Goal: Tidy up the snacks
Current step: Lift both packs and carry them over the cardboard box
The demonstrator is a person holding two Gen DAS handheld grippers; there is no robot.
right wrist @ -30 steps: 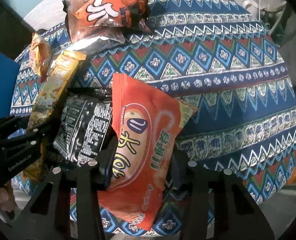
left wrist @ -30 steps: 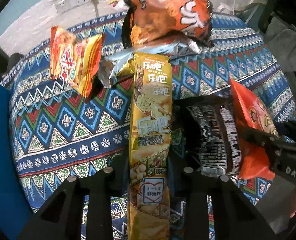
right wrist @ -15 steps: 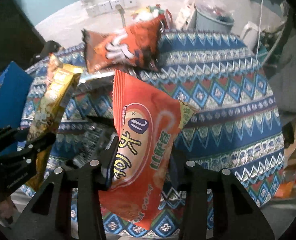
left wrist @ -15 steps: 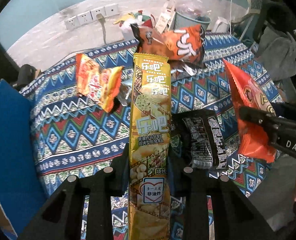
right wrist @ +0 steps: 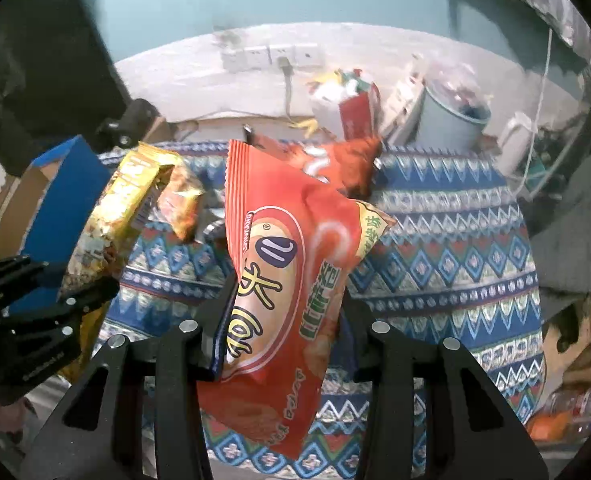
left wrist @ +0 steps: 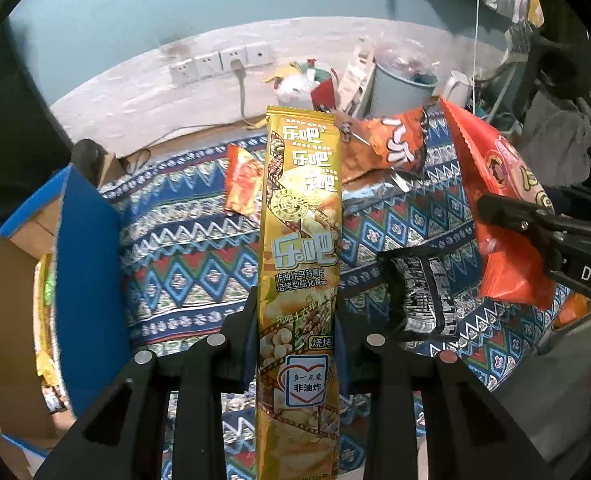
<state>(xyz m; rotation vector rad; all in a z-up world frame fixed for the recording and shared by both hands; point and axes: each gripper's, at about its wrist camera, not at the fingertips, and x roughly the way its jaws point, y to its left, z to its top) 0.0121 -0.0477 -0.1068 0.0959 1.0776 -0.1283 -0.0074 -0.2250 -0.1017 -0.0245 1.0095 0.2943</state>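
Gold foil of the long snack pack point(left wrist: 299, 248) is being pinched low down by the left tongs point(left wrist: 297, 320), the pack standing up above the patterned table point(left wrist: 183, 248). The right tongs point(right wrist: 287, 312) are clamping the red snack bag point(right wrist: 291, 280) at its lower half, also held off the table. Both loads are hanging long, so keeping the grips firm and swinging slowly toward the blue cardboard box point(left wrist: 87, 264) on the left seems wise. It is probably already holding some packets, though the view inside is poor
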